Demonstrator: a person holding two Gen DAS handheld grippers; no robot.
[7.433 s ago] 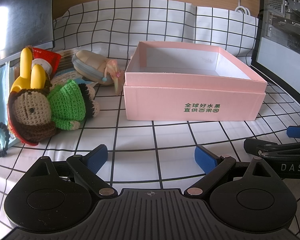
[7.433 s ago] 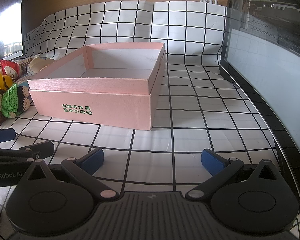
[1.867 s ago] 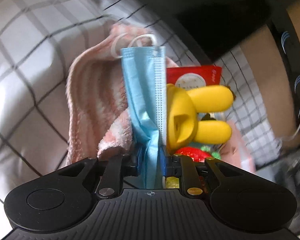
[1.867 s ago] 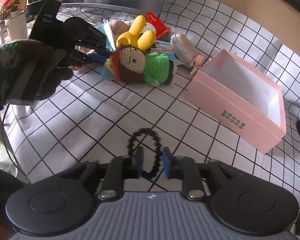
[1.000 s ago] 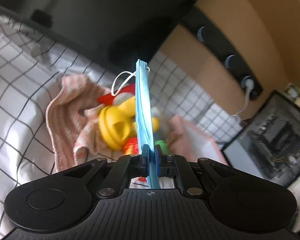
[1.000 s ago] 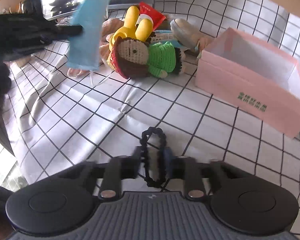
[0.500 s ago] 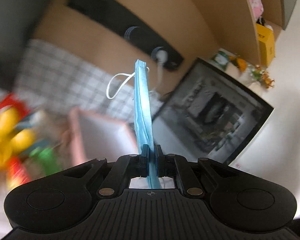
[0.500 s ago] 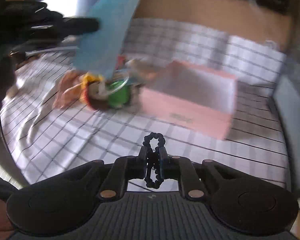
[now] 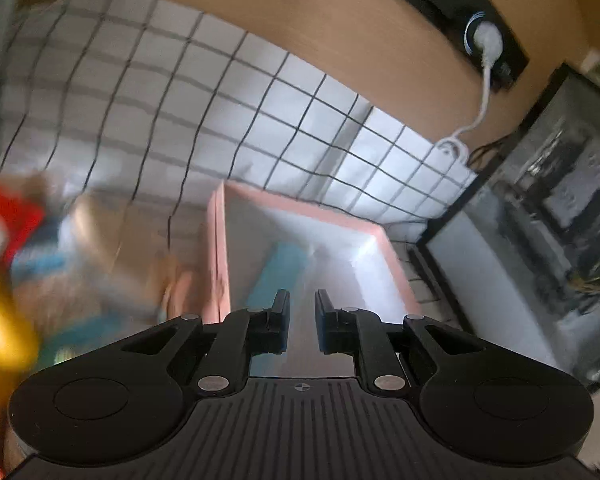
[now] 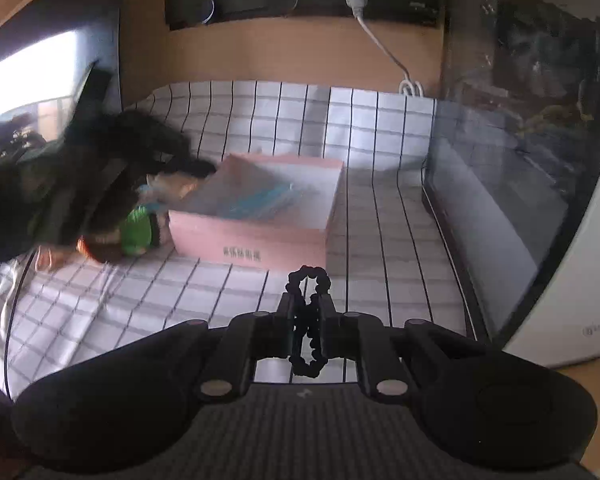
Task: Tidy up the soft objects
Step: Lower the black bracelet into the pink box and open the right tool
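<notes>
blue face mask [image 10: 256, 200] lies inside pink box [image 10: 260, 246] | left gripper [image 9: 302, 310] over the box, jaws just opening, slightly parted, nothing between | right gripper [image 10: 307, 312] before the box's front, pinching black hair tie [image 10: 307, 280] | crochet doll [image 10: 134, 234] left of box

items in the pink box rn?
1: the blue face mask lying in the pink box. The near wall hides some of the floor, so more could be hidden.
</notes>
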